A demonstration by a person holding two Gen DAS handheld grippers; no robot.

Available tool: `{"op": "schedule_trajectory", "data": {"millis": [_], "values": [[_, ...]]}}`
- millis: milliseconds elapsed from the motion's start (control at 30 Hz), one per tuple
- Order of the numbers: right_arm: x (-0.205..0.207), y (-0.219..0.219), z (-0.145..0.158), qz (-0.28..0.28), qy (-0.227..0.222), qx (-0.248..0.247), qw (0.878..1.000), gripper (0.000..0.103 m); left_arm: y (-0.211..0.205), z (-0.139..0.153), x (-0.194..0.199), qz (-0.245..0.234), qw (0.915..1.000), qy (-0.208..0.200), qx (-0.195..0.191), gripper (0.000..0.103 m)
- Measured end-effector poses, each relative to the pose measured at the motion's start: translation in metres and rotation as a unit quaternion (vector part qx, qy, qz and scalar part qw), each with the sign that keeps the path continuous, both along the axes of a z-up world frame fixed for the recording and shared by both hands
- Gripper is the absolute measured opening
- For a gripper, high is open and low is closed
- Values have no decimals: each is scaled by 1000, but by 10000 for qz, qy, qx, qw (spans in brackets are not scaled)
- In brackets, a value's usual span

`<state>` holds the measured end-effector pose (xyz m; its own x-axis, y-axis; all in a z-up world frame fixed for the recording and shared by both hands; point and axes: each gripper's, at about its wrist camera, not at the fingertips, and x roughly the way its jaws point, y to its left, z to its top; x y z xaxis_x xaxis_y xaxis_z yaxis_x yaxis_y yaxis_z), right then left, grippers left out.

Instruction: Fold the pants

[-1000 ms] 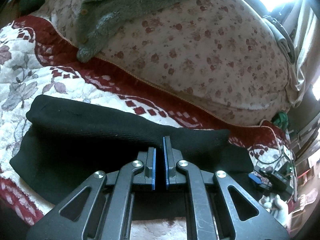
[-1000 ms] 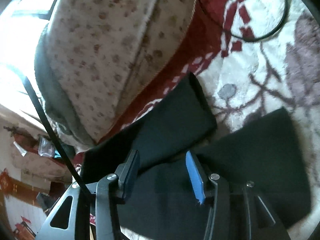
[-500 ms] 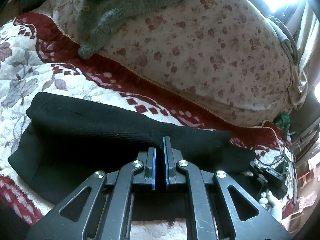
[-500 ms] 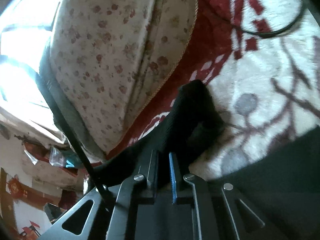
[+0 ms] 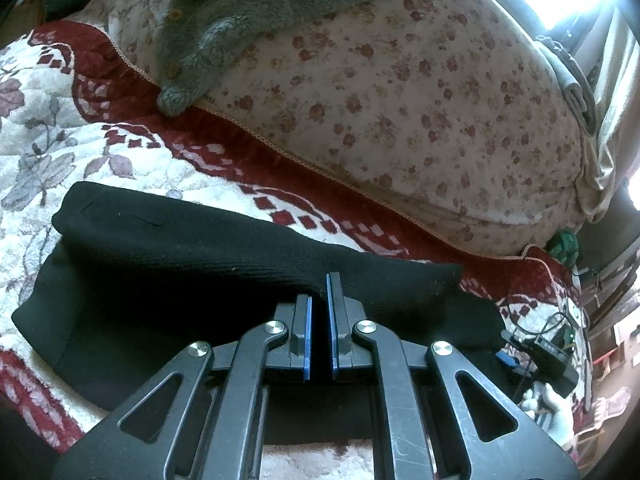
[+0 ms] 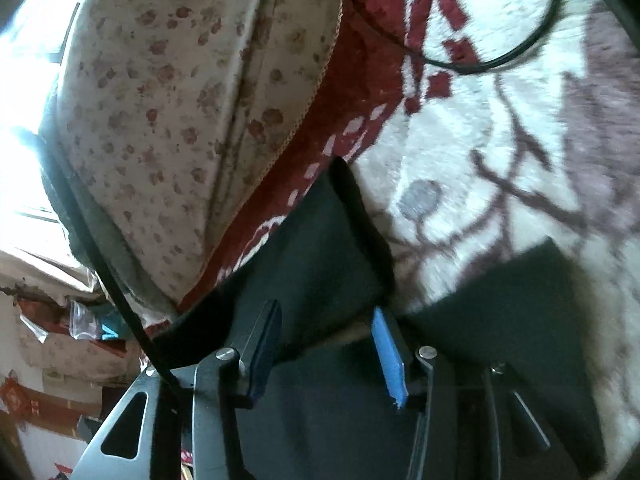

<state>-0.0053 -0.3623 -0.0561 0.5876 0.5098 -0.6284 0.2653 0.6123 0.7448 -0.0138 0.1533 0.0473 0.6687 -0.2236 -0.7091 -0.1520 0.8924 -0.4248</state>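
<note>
The black pants (image 5: 168,264) lie on the red-and-white floral blanket (image 5: 48,148), one leg folded across the other. My left gripper (image 5: 319,292) is shut, its blue pads nearly touching just above the pants' near edge; no cloth shows between them. In the right wrist view the black pants (image 6: 320,248) lie under my right gripper (image 6: 326,316), which is open with its blue pads spread over the end of one leg. The other leg (image 6: 532,300) lies to the right.
A large floral pillow (image 5: 400,92) lies behind the pants with a grey fleece garment (image 5: 240,12) on it. A black cable (image 6: 480,64) loops on the blanket. Small electronics and wires (image 5: 548,348) sit at the bed's right edge.
My right gripper, shut on the pant leg half a second ago, has opened and let it go; the leg lies flat. My left gripper has stayed shut and barely moved.
</note>
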Motion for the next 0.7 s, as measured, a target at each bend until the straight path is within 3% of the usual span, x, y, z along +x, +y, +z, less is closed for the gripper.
{"op": "schedule_trajectory", "data": {"millis": [67,100,133,233,333,467,600,700], "values": [[8,3,0,-20,-204,72,9998,41,0,-1,2,12,10000,27,13,5],[11,5,-1,44,-279,127,9995,34,-1,-1,2,8,10000,37,33,5],[15,9,-3,144,-440,259,9986,17,-2,0,1,4,10000,38,62,5],[13,7,0,19,-703,490,9963,6,0,2,3,-28,10000,16,47,5],[-1,-1,20,-65,-1205,575,9910,5,1,7,1,-61,10000,-49,46,5],[-32,-11,57,115,-1622,299,9862,5,-3,12,-7,-178,9998,-126,-29,5],[-65,-26,71,64,-1767,209,9840,5,-14,14,-23,-402,9990,-204,-46,5],[-90,-37,62,-36,-1533,-40,9882,5,-30,3,-37,-599,9981,-138,92,5]]}}
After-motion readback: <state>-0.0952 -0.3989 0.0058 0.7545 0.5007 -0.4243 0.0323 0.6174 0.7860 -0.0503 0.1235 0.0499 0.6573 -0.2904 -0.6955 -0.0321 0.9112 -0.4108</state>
